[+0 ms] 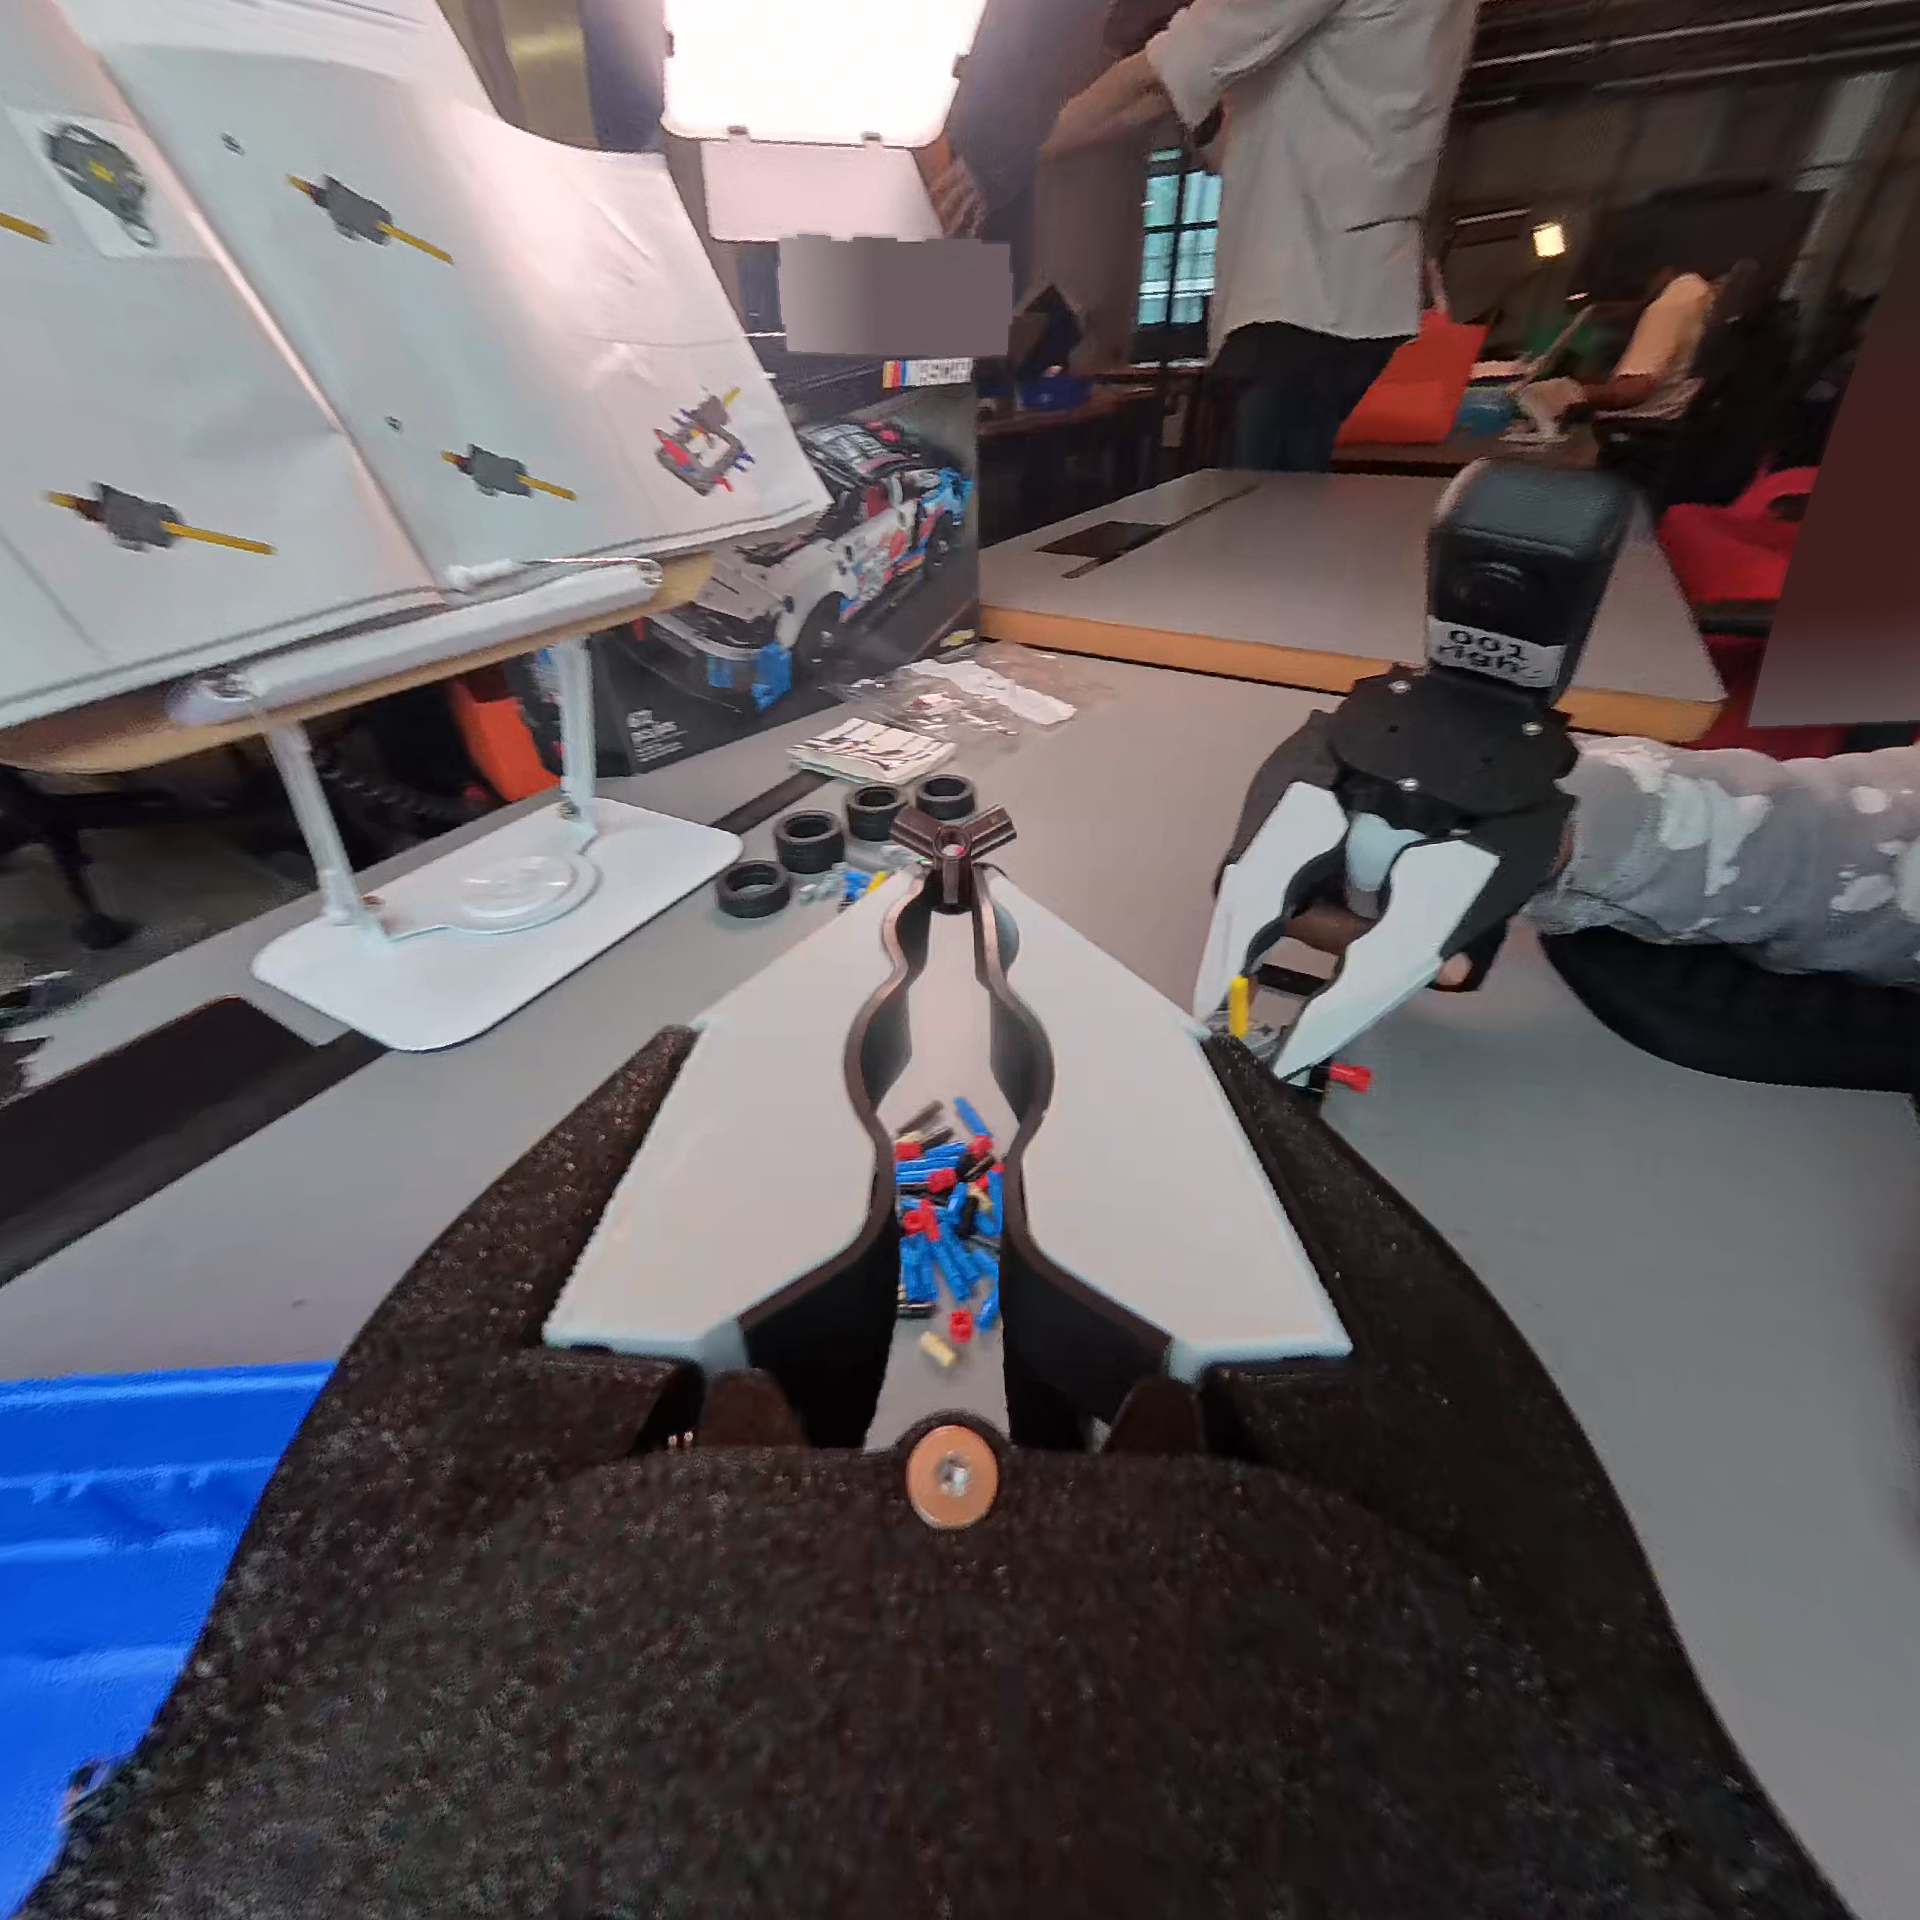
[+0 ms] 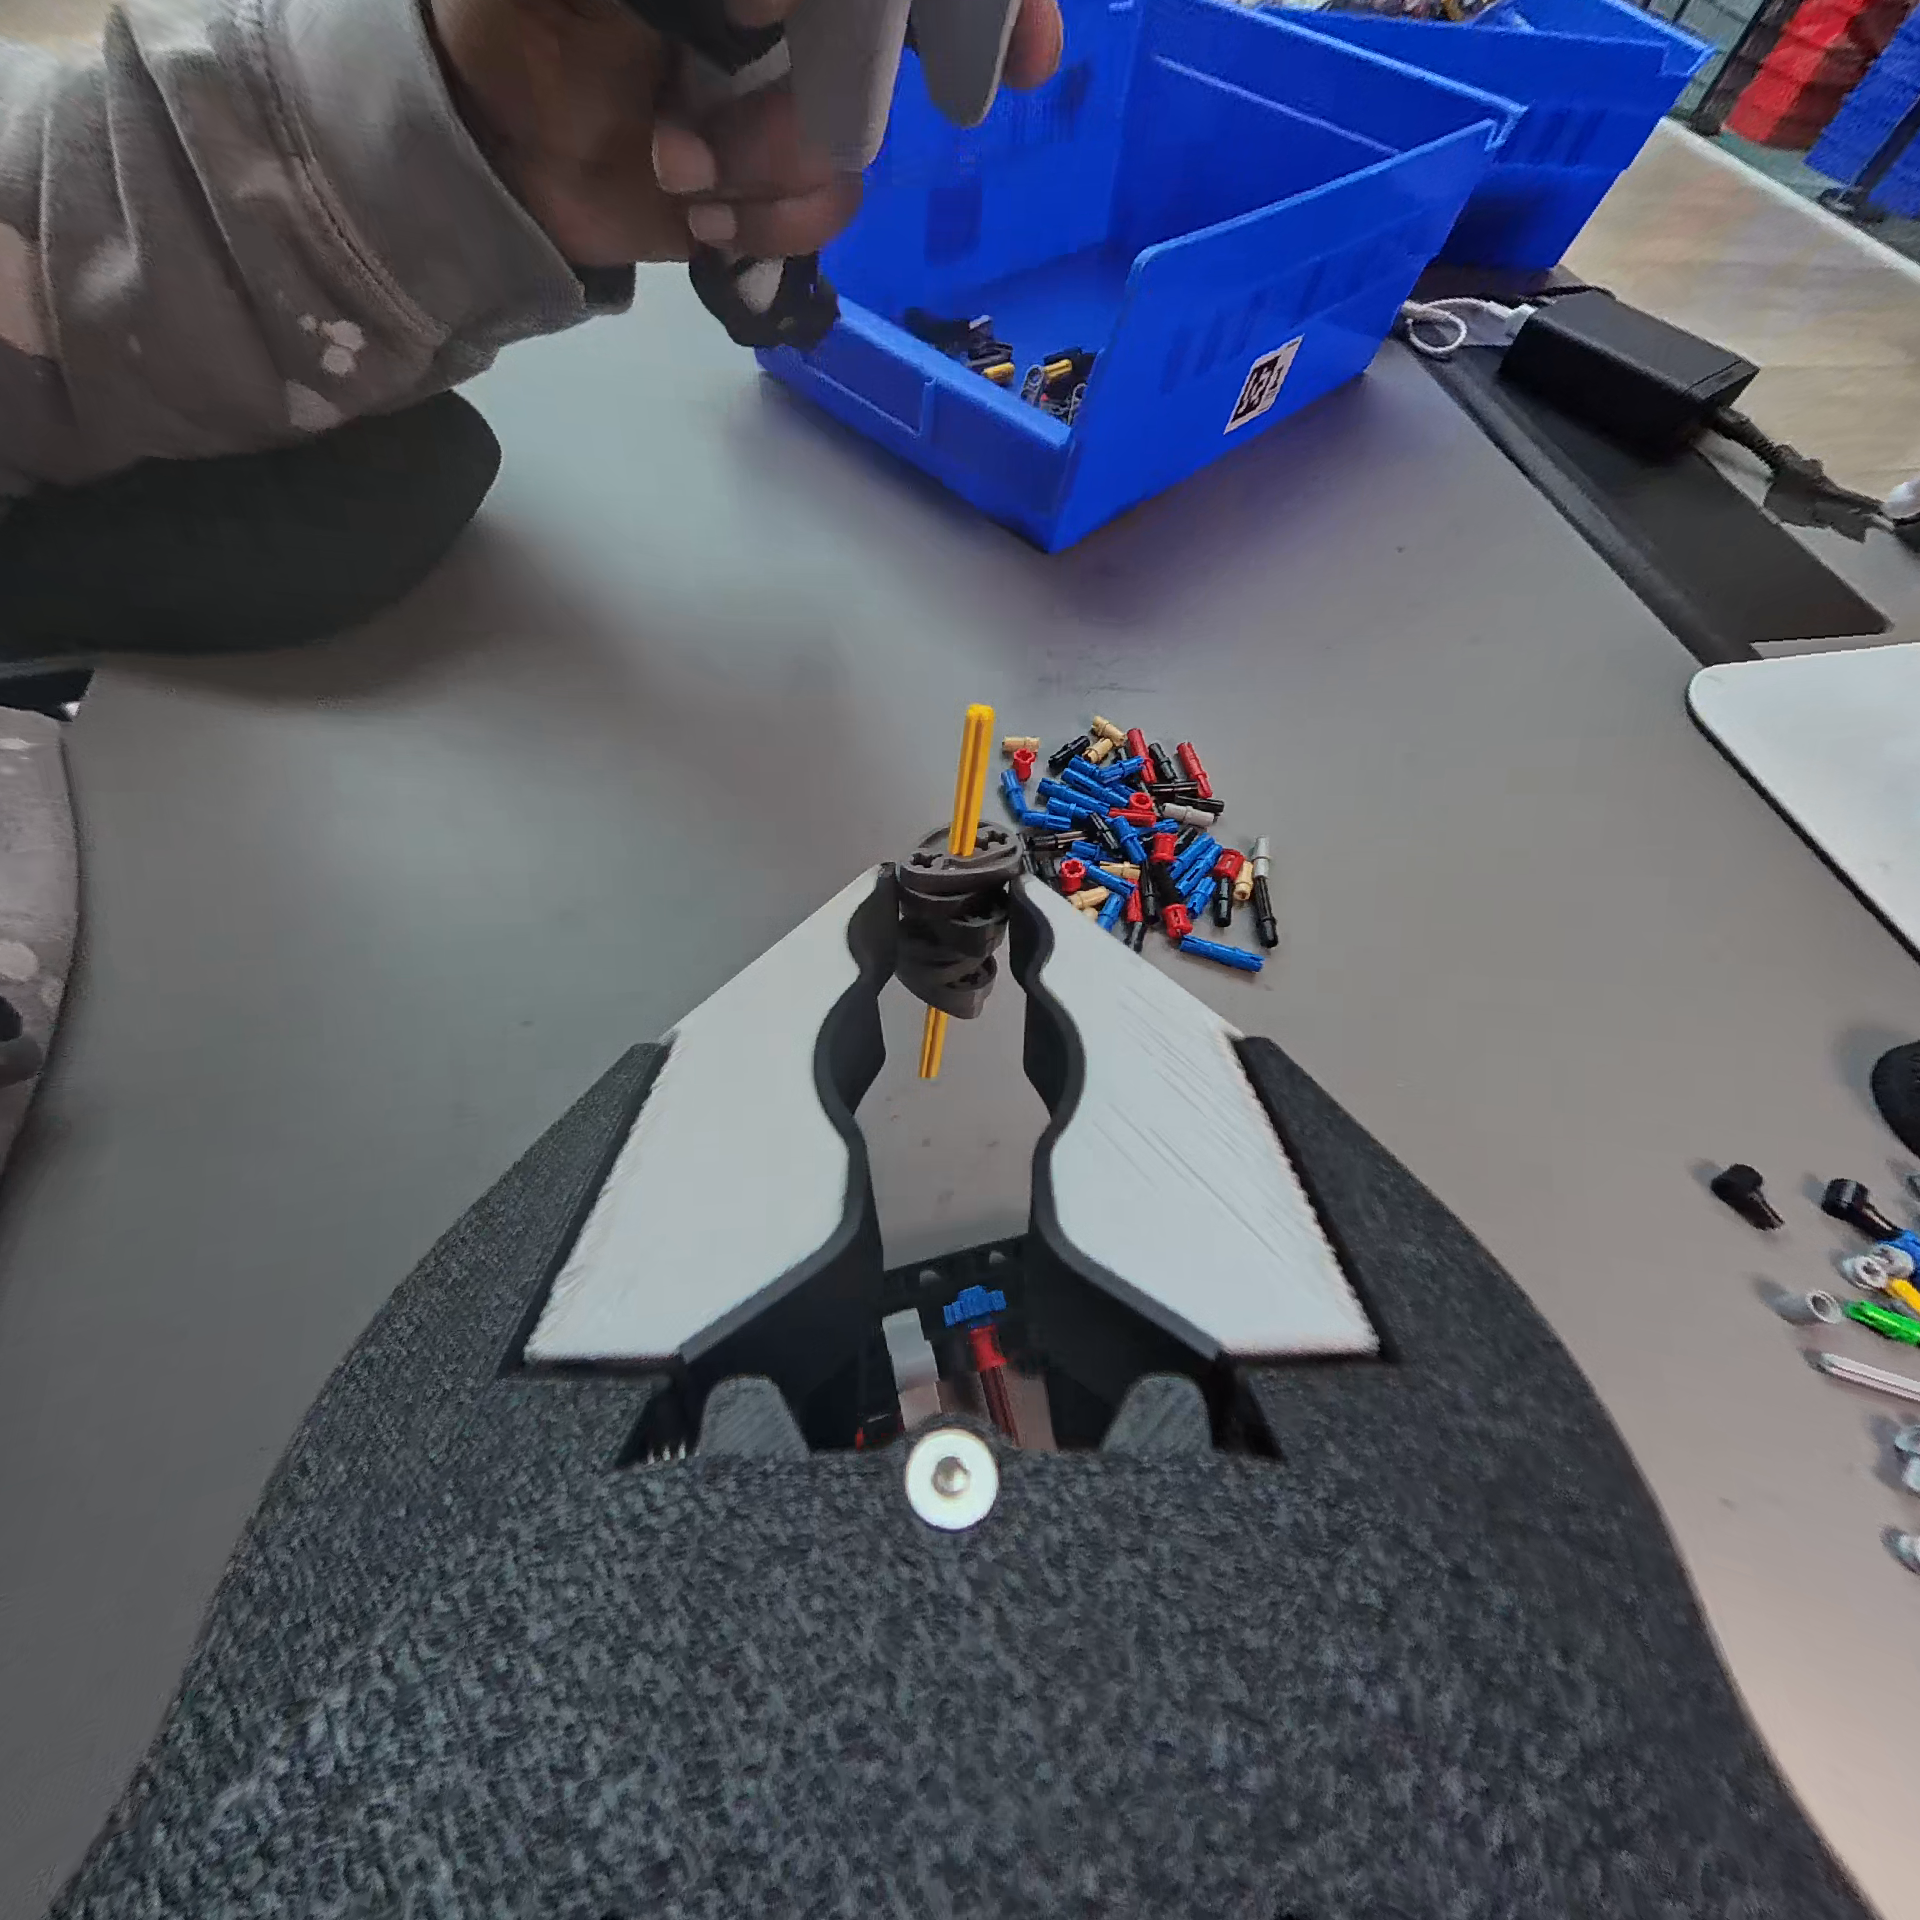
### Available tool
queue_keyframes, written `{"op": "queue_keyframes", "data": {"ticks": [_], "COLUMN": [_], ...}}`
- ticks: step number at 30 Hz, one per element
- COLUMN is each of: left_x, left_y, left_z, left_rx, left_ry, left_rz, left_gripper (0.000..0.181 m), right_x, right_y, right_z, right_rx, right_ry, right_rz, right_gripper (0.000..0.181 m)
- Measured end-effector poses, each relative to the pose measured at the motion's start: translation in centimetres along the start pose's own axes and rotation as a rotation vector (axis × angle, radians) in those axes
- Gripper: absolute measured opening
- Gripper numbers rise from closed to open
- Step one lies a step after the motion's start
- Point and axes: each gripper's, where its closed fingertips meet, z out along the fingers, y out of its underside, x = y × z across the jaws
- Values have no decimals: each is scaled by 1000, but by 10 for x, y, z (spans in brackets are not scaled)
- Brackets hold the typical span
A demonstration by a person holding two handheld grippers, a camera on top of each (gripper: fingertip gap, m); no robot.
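Right wrist view, gripper [image 2: 951,899] clamping dark connector stack [image 2: 948,914] on yellow axle [image 2: 971,774]

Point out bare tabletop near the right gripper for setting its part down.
Bare grey table lies left of the pin pile, up to the sleeve, and between the pile and the blue bin. Crowded: the loose pieces at far right.
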Motion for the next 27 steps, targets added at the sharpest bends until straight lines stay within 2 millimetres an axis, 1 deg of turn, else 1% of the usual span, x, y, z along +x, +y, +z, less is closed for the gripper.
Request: {"op": "queue_keyframes", "data": {"ticks": [2,3,5,6,7,9,10,11,14,15,16,17,18,19,20,21,22,24,25,26,27], "left_x": [-24,-41,-71,-88,-104,-132,-141,-146,-155,-157,-157,-154,-148,-136,-119,-95,-65,-5,20,41,57], "left_y": [-2,-1,0,3,7,29,43,57,91,97,98,96,89,80,68,57,46,34,32,34,37], "left_z": [-13,-21,-42,-54,-67,-92,-102,-110,-127,-130,-128,-122,-110,-94,-74,-52,-30,4,17,27,36], "left_rx": [-33,-67,-142,-192,-254,-430,-516,-594,-768,-797,-794,-766,-715,-644,-558,-464,-377,-256,-225,-209,-205], "left_ry": [-146,-245,-419,-511,-597,-719,-752,-761,-789,-798,-797,-777,-732,-660,-564,-440,-289,-9,100,179,229], "left_rz": [85,133,223,241,250,214,178,135,59,55,60,68,79,92,97,85,55,-24,-58,-76,-75], "left_gripper": [7,7,7,7,7,8,8,7,7,8,15,19,23,26,26,25,23,24,26,27,26], "right_x": [9,15,25,28,30,32,32,31,30,30,29,29,29,29,30,30,30,29,28,27,25], "right_y": [-6,-8,-13,-14,-15,-14,-14,-13,-12,-11,-11,-11,-11,-11,-12,-12,-12,-10,-9,-8,-8], "right_z": [-5,-8,-13,-15,-17,-18,-18,-18,-16,-16,-16,-15,-15,-15,-15,-15,-14,-12,-10,-8,-6], "right_rx": [43,63,96,107,114,117,115,112,103,101,99,99,100,99,97,95,89,63,39,18,3], "right_ry": [42,70,113,124,131,138,136,135,133,136,134,135,138,141,148,158,167,198,216,235,253], "right_rz": [15,20,28,31,36,40,39,37,27,22,20,18,13,6,-3,-15,-31,-82,-125,-171,-215], "right_gripper": [20,20,20,20,20,20,21,21,21,21,21,21,21,21,21,21,21,21,21,21,21]}}
